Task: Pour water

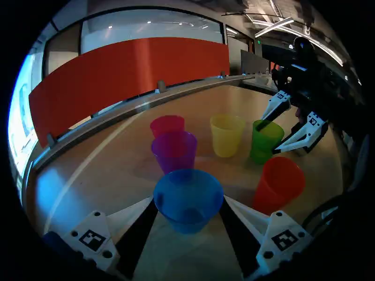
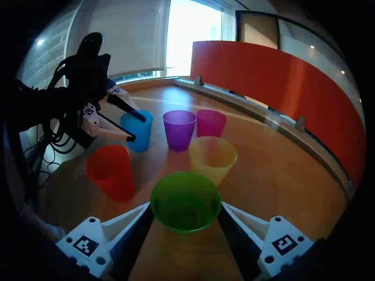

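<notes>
Our left tool (image 1: pixel 188 200) is clenching on the blue cup (image 1: pixel 188 210) at the bottom centre of the left gripper view, both fingers pressing its sides. Our right tool (image 2: pixel 185 204) is gripping the green cup (image 2: pixel 185 194) the same way, low in the right gripper view. On the bench (image 1: pixel 93 173) we are seeing a purple cup (image 1: pixel 174 150), a pink cup (image 1: pixel 167 124), a yellow cup (image 1: pixel 227 135) and an orange cup (image 1: pixel 280 182) crowding close; the purple cup is standing just beyond the blue cup.

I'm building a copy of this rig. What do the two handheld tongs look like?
Both the left tongs and right tongs have white wedge-shaped fingers with black inner strips, each finger carrying a square black-and-white marker. Seen from the other view, each has a bulky black body; black cables trail from the left one.
</notes>
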{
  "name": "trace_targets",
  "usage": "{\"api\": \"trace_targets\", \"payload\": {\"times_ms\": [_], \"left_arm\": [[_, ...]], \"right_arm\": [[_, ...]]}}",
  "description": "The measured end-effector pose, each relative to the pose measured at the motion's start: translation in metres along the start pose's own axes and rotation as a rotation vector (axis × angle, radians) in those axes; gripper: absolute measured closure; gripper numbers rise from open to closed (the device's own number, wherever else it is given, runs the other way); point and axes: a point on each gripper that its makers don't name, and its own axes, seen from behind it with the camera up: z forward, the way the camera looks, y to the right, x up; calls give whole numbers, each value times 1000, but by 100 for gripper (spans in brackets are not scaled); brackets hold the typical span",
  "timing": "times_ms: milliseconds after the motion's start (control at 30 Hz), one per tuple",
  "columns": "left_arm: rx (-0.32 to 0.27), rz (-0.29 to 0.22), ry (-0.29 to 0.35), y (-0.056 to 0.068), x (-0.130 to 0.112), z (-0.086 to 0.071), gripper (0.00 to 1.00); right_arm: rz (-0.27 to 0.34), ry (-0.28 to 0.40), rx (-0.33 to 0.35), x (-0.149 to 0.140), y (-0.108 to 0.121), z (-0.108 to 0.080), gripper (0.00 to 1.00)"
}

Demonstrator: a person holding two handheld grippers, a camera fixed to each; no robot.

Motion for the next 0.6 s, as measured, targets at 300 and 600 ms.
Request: {"api": "trace_targets", "payload": {"times_ms": [300, 600], "left_arm": [[-12, 9, -47, 4, -15, 2, 13], [-11, 6, -64, 1, -17, 0, 10]], "right_arm": [[6, -11, 0, -6, -3, 1, 1], [11, -8, -20, -10, 2, -9, 0]]}}
